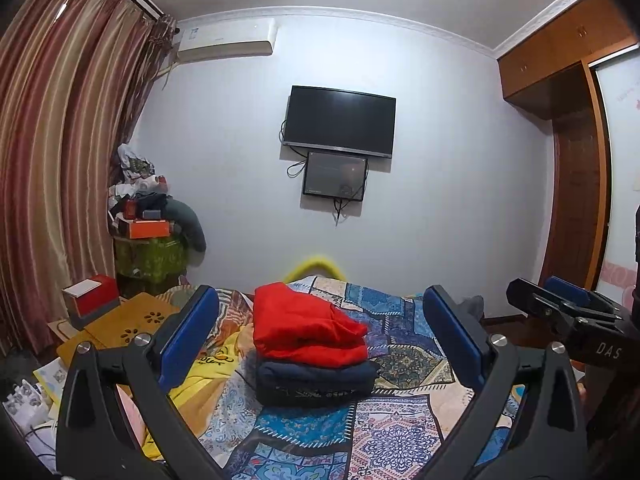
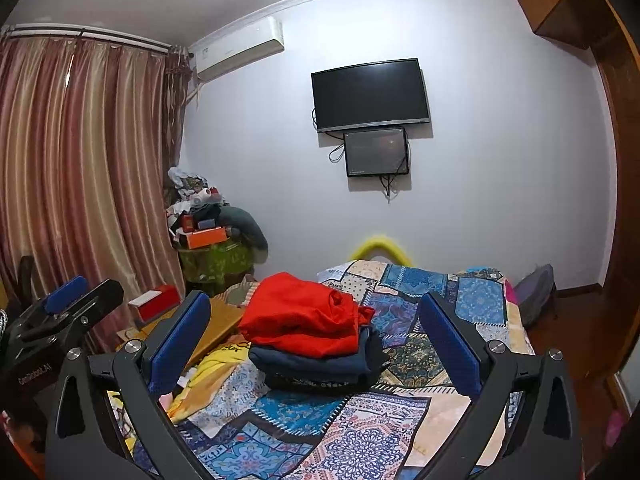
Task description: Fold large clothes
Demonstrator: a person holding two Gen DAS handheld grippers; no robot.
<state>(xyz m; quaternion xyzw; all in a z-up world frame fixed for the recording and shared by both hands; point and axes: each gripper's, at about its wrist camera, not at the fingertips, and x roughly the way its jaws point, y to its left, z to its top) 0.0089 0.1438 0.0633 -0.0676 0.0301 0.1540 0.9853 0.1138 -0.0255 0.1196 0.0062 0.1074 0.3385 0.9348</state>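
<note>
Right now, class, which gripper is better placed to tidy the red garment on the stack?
Right, marginally: both the right gripper and left gripper are open and empty, but the red garment bunches loosely toward the right.

The right hand-held gripper [image 1: 568,308] reads "DAS"; the left hand-held gripper [image 2: 68,300] "GenRobot.AI".

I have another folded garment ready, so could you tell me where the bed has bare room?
Free: patchwork bedspread right of and before the stack, red garment atop navy garment. Crowded: left side, with yellow cloth and wooden board.
</note>
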